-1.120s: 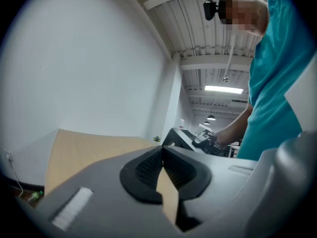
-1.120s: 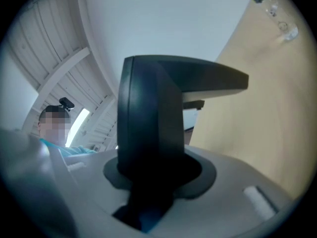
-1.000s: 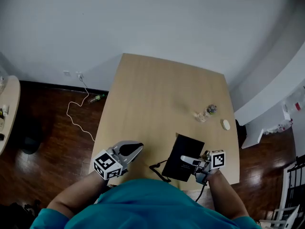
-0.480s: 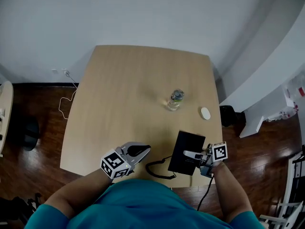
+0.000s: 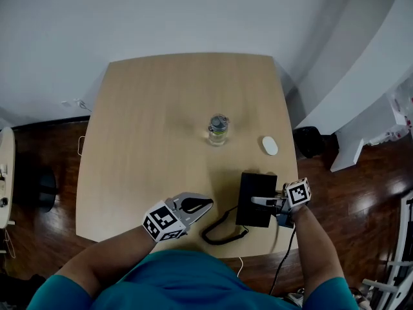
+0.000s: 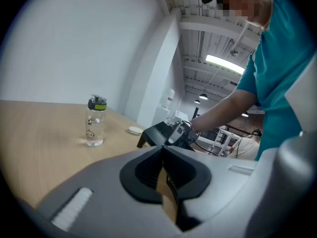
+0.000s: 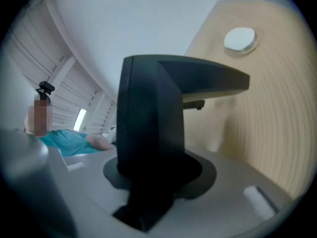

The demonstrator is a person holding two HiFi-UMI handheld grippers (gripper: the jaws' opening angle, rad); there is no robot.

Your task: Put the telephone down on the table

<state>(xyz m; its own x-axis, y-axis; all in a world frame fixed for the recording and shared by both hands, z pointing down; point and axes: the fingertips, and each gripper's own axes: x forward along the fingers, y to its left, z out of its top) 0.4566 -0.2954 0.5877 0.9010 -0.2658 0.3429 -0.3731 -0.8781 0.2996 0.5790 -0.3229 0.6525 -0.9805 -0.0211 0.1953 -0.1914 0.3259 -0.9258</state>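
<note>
The black telephone (image 5: 256,199) is over the front right part of the wooden table (image 5: 148,108). My right gripper (image 5: 263,201) is shut on its right side. In the right gripper view the telephone (image 7: 158,108) fills the jaws of the right gripper (image 7: 156,175). It is tilted and close to the tabletop; whether it touches I cannot tell. Its coiled cord (image 5: 224,228) trails left along the front edge. My left gripper (image 5: 205,203) hovers left of the cord, jaws together, nothing in them. The left gripper view shows the left gripper (image 6: 162,150) with the telephone (image 6: 157,134) beyond it.
A clear water bottle (image 5: 218,129) with a green-ringed cap stands at the table's middle and shows as the bottle (image 6: 95,122) in the left gripper view. A white round puck (image 5: 270,146) lies right of it, just beyond the telephone. Dark wood floor surrounds the table.
Both grippers have moved forward over the table, the right one carrying the telephone farther in from the front edge. The bottle and puck now sit closer. The cord has come onto the table.
</note>
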